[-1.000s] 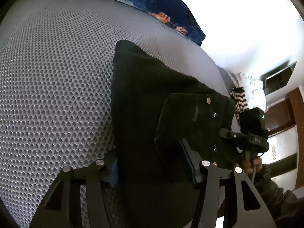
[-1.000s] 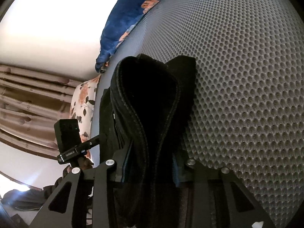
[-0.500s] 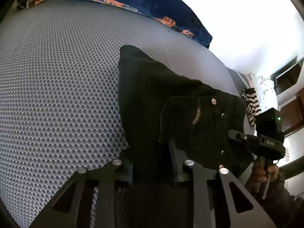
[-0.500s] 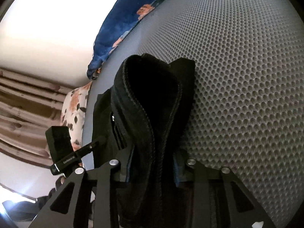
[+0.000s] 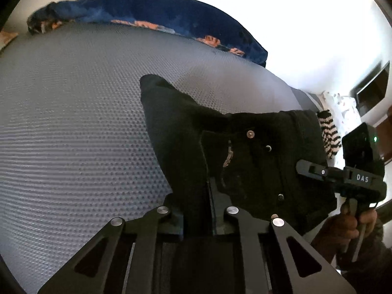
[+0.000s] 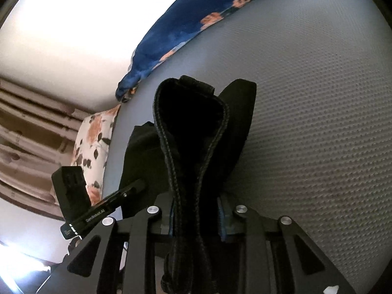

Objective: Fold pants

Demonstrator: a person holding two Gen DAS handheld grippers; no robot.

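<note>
Black tool (image 5: pixel 197 216) arms, silver screws

Grey mesh mattress (image 5: pixel 73 122), blue floral blanket (image 5: pixel 171 17)

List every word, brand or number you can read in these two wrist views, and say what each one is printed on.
"DAS": white letters on the body of the right gripper, seen from the left wrist.
"GenRobot.AI": small white print on the arm of the left gripper, seen from the right wrist; only roughly legible.
The black pants show rivets but no readable label.
</note>
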